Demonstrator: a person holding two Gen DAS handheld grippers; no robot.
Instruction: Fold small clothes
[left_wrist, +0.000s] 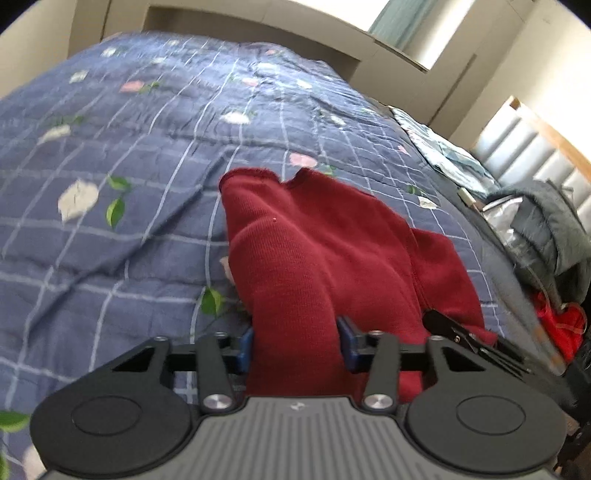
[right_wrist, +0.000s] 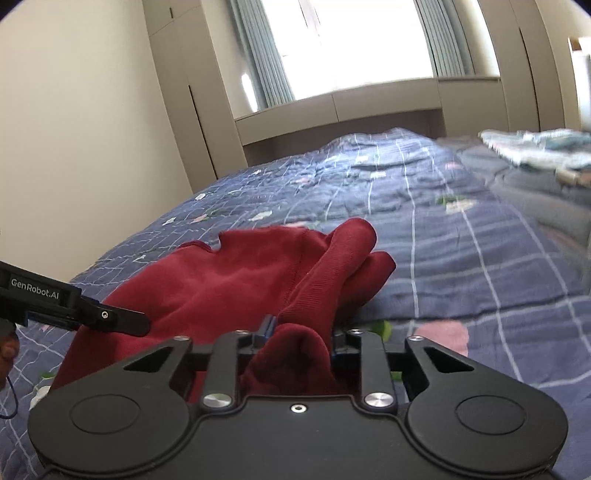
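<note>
Where clamped, bunched ribbed red garment.

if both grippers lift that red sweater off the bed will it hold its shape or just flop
It will probably flop: the red sweater already bunches and drapes in soft folds between the left gripper and the right gripper. The thick ribbed knit looks unlikely to slip from the pads. The loose far end on the bedspread will likely drag and hang.
</note>
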